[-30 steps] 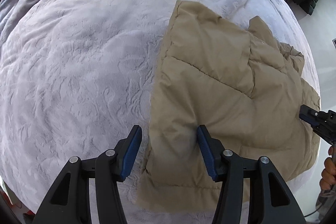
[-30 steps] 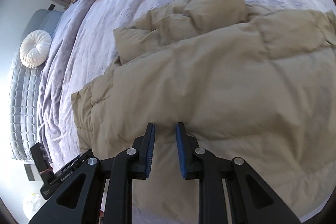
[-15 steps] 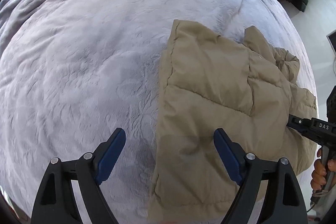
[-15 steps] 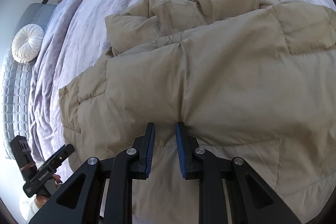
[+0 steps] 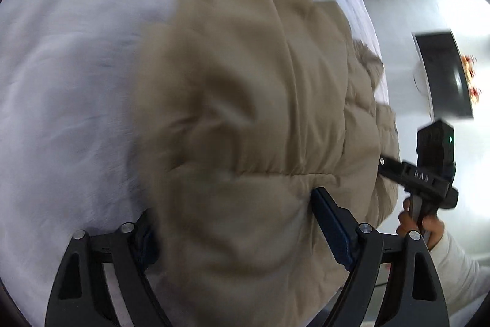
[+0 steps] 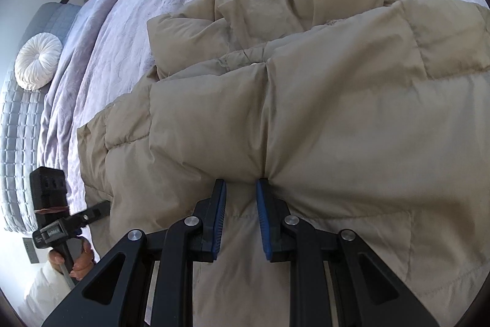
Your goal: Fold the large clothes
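Swung down since a second ago, the left gripper (image 5: 232, 222) straddles the tan puffer jacket (image 5: 260, 112) on the bed (image 5: 61, 81), jaws wide apart; it should close deep on the padding while the right gripper (image 6: 241, 195) pinches a fold at lower centre.

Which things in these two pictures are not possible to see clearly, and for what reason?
- Left wrist view: the left gripper's left finger tip is hidden behind the jacket; the picture is motion-blurred.
- Right wrist view: whether the right gripper pinches fabric is unclear; the jacket's right side is cut off by the edge.
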A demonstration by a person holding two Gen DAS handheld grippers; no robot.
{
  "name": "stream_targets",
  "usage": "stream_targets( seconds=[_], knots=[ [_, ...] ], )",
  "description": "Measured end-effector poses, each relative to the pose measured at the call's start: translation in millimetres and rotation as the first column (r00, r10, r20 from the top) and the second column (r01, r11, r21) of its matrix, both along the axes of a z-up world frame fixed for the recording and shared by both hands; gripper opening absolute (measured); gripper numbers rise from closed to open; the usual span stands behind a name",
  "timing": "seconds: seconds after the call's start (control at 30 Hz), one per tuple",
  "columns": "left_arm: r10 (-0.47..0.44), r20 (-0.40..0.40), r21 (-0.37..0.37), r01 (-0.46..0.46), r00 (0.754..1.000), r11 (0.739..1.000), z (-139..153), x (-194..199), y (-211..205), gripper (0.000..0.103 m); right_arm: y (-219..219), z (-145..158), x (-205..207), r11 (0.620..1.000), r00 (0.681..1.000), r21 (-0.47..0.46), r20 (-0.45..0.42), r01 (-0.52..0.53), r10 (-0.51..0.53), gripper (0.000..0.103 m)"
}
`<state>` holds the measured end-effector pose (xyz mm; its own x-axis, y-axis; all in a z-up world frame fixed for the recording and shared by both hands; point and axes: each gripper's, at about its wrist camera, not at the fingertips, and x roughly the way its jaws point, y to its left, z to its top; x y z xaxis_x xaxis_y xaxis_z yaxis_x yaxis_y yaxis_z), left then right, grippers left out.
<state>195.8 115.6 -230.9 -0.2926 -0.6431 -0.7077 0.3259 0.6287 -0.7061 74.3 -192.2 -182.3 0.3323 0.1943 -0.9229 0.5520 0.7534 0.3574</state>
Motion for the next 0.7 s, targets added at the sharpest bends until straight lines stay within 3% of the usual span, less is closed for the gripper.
stream_targets(
  seconds=[0.1, 0.13, 0.17, 0.27, 0.37, 0.43, 0.6, 0.7],
  knots=[
    [-0.034, -0.038, -0.022, 0.033, 0.999, 0.999, -5.3, 0.0, -13.7, 0.086, -0.7, -4.0, 4.3, 1.000, 1.000, -0.001, -0.001, -0.006, 0.006, 0.022],
    [-0.049, -0.041, -0.025, 0.048, 0.998, 0.999, -3.7, -2.0, -17.1, 0.073, -1.1, -6.2, 5.6, 1.000, 1.000, 0.001, -0.002, -0.005, 0.005, 0.022],
    [-0.068, -0.049, -0.038, 0.067, 0.996, 0.997, 0.0, -4.7, -19.2, 0.052, -1.5, -8.0, 6.2, 1.000, 1.000, 0.005, -0.002, -0.002, 0.002, 0.022],
    [-0.090, -0.067, -0.084, 0.084, 0.994, 0.993, 18.9, -11.9, -19.0, 0.028, -6.1, -15.4, 6.7, 0.999, 1.000, 0.038, -0.002, 0.017, -0.017, 0.022],
    [-0.114, -0.092, -0.189, 0.095, 0.989, 0.977, 57.4, -23.1, -24.3, 0.026, -11.9, -22.3, 7.0, 0.997, 0.999, 0.070, 0.000, 0.032, -0.032, 0.020],
    [-0.134, -0.064, -0.212, 0.118, 0.989, 0.970, 80.2, -33.5, -33.9, 0.026, -13.9, -25.9, 7.2, 0.996, 0.999, 0.084, 0.000, 0.034, -0.034, 0.020],
    [-0.150, 0.011, -0.176, 0.150, 0.989, 0.973, 111.5, -63.1, -67.0, 0.026, -21.3, -26.6, 3.9, 0.990, 0.997, 0.120, -0.011, 0.073, -0.072, 0.019],
    [-0.122, 0.019, -0.160, 0.124, 0.992, 0.979, 115.1, -68.8, -64.9, 0.026, -25.4, -5.4, -5.0, 0.988, 0.993, 0.111, 0.027, 0.110, -0.114, 0.020]
  ],
)
